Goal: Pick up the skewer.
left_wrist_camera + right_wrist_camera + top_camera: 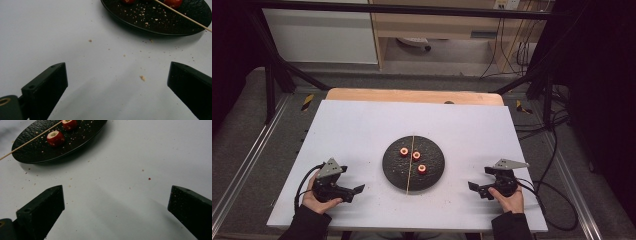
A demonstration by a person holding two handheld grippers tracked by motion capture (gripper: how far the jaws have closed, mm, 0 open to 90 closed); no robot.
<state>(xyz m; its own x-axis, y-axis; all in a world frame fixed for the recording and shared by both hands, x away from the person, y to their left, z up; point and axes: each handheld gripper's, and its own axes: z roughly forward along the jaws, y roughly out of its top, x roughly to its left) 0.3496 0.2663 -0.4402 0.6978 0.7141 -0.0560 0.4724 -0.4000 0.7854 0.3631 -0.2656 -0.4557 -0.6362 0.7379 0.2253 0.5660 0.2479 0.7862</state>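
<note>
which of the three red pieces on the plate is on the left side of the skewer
The red piece farthest to the left on the black plate. It alone lies left of the wooden skewer; the other two sit on its right side.

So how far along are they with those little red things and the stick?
Nothing looks done yet: three red pieces lie loose on the black plate, and the wooden skewer lies bare across it. Nothing is in hand; the left gripper and right gripper rest open on the table. Probably the threading is all still ahead.
</note>
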